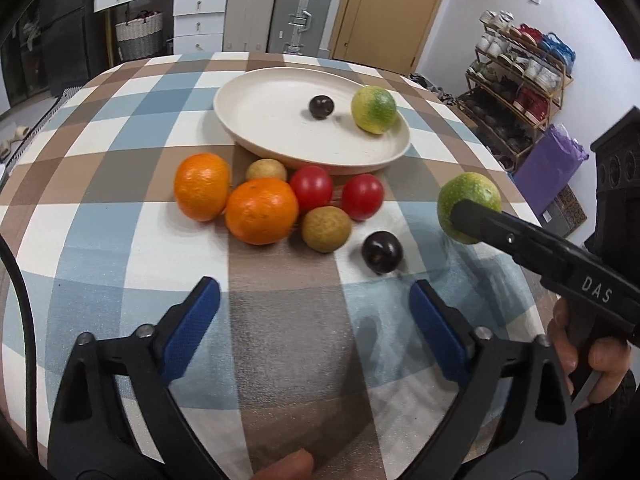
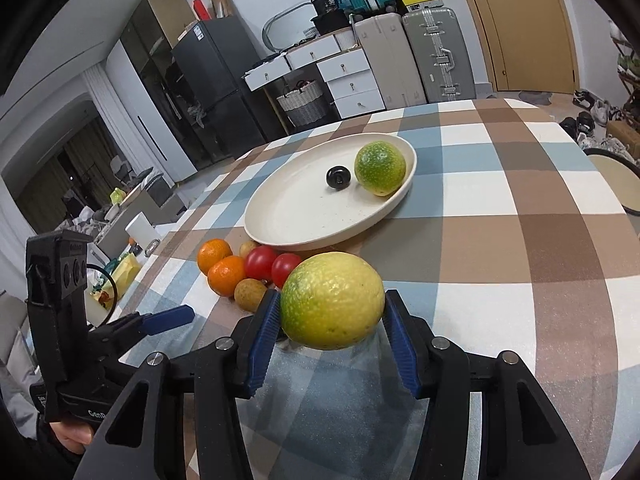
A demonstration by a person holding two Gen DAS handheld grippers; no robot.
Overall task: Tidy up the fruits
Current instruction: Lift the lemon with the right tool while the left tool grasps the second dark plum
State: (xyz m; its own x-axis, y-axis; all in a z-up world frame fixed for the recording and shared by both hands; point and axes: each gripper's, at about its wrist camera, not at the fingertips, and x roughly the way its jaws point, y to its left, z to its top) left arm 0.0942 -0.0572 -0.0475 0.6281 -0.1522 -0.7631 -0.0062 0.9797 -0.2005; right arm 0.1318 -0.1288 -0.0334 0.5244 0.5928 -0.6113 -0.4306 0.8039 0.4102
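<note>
My right gripper (image 2: 332, 298) is shut on a green-yellow citrus (image 2: 332, 300), held just above the checked cloth; the same citrus (image 1: 468, 204) shows at the right of the left wrist view. My left gripper (image 1: 314, 286) stands open over bare cloth with nothing between its fingers. Ahead of it lie two oranges (image 1: 202, 186), two red tomatoes (image 1: 311, 188), two small brown-yellow fruits (image 1: 326, 229) and a dark plum (image 1: 382, 251). Behind them a cream plate (image 1: 248, 128) holds another dark plum (image 1: 321, 107) and a second green-yellow citrus (image 1: 374, 110).
The checked tablecloth (image 2: 500, 240) covers a rounded table. A round stool (image 2: 612, 180) stands off its right side, and a shoe rack (image 1: 520, 68) further right. Suitcases (image 2: 436, 56) and white drawers (image 2: 348, 76) line the far wall. A hand (image 1: 592, 356) grips the right tool's handle.
</note>
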